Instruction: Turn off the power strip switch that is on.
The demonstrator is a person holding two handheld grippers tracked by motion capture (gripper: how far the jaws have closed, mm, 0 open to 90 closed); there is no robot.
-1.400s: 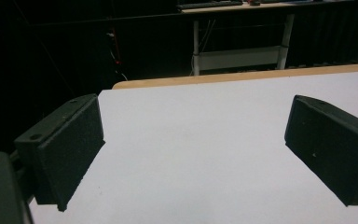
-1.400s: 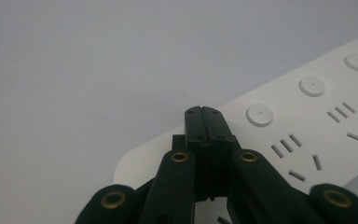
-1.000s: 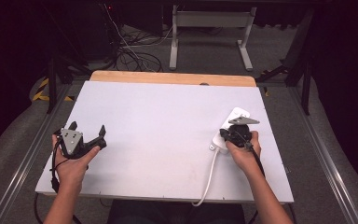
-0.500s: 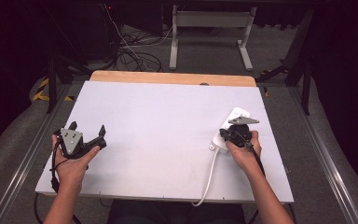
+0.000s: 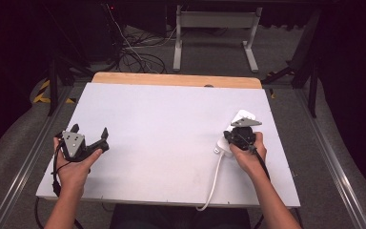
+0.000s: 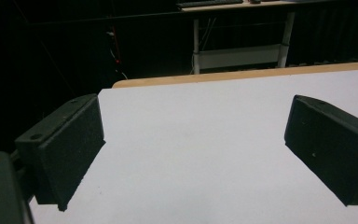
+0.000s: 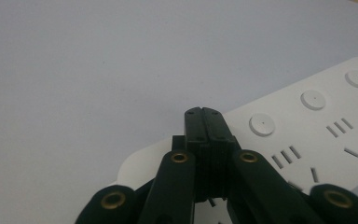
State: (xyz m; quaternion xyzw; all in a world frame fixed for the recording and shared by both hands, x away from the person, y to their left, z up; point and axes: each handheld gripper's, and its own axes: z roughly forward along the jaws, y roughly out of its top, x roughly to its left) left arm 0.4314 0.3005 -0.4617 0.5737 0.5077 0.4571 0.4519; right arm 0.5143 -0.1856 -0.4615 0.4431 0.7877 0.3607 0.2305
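Observation:
A white power strip [image 5: 242, 117] lies on the right side of the white table top [image 5: 171, 129], and its white cable [image 5: 215, 176] runs to the front edge. My right gripper [image 5: 240, 136] hovers over the strip's near end. In the right gripper view its jaws are pressed together with nothing between them, and the gripper [image 7: 203, 116] points over the power strip [image 7: 317, 126] with its round buttons and socket slots. My left gripper [image 5: 89, 133] rests at the table's left side with jaws wide apart. The left gripper view has both fingers [image 6: 72, 149] spread over bare table.
A wooden strip [image 5: 176, 79] borders the table's far edge. Beyond it, a metal stand [image 5: 214, 33] and tangled cables [image 5: 133, 57] sit on the dark floor. Metal rails [image 5: 24, 157] run along both sides of the table.

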